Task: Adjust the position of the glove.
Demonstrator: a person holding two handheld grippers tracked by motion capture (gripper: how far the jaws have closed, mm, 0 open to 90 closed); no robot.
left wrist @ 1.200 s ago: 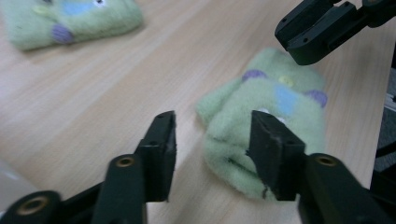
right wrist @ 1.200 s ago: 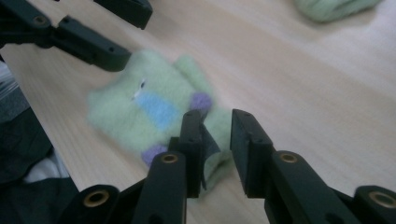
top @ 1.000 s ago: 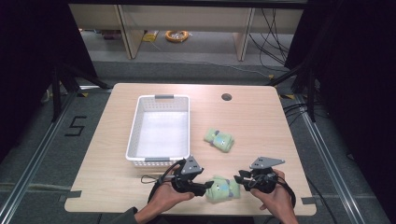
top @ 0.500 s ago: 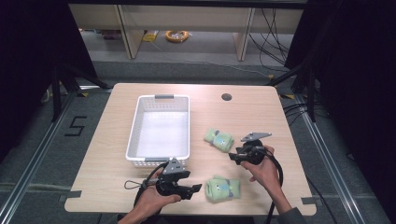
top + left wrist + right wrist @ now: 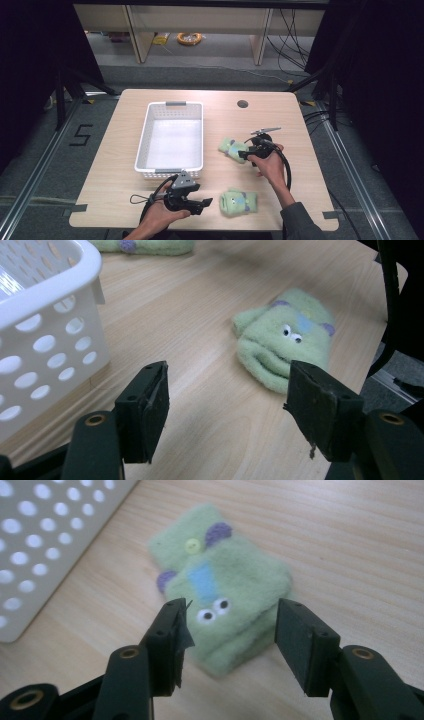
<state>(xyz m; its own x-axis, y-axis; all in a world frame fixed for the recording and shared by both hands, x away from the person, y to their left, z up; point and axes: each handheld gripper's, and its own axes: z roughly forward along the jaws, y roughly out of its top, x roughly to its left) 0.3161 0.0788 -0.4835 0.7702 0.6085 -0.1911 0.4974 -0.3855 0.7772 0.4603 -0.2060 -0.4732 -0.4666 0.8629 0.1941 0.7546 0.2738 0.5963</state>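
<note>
Two folded green fuzzy socks with cartoon eyes lie on the wooden table. One sock (image 5: 239,201) (image 5: 284,345) rests near the front edge; my left gripper (image 5: 204,204) (image 5: 227,407) stands open just to its left, apart from it. The other sock (image 5: 231,147) (image 5: 220,597) lies right of the white basket (image 5: 170,172). My right gripper (image 5: 244,154) (image 5: 227,640) is open with its jaws on either side of that sock's near end, nothing clamped.
The white perforated basket (image 5: 35,315) (image 5: 45,535) sits left of centre and looks empty. A round cable hole (image 5: 242,104) is near the table's far edge. Shelving and cables stand beyond the table; dark frame posts flank it.
My right gripper moved forward and left from the near sock to the far sock. My left gripper drew back and left, away from the near sock, which now lies free.
</note>
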